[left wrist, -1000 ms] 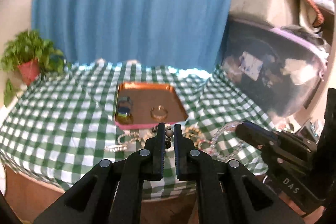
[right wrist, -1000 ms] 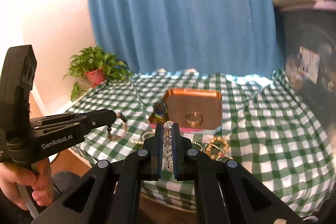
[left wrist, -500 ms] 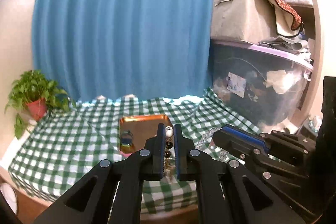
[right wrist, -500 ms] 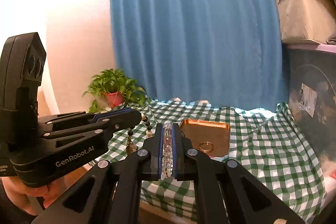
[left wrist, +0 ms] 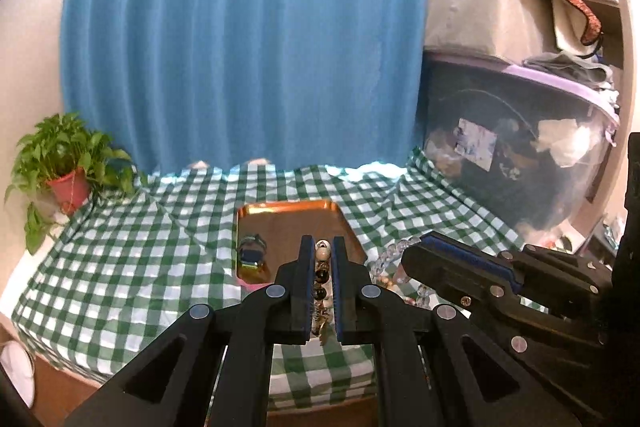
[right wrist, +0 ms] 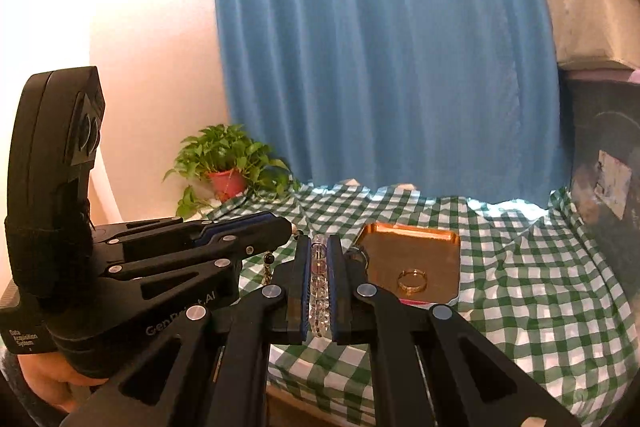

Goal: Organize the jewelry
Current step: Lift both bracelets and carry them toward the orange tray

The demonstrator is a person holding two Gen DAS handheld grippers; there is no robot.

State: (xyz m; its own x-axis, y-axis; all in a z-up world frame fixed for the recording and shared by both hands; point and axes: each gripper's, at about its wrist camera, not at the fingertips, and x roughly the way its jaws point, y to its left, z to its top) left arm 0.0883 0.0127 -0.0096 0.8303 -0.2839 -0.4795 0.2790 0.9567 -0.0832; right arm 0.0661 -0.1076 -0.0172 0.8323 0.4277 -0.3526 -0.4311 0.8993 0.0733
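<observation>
both tongs have lifted off the cloth, left tongs (left wrist: 322,252) pinching dark beads (left wrist: 320,277) (right tongs (right wrist: 319,252): clear beads (right wrist: 319,281)).

Dark bead strand (left wrist: 321,281): my left gripper (left wrist: 321,259) hides most of it; only a few beads show between the pads.
Clear bead bracelet (right wrist: 319,283): my right gripper (right wrist: 319,259) covers its sides, so I cannot see the whole loop.
Copper tray (left wrist: 280,211): near edge hidden behind my left fingers.
Watch (left wrist: 251,256): too small to read.
My hand (right wrist: 48,381): cut off at the picture's edge.
</observation>
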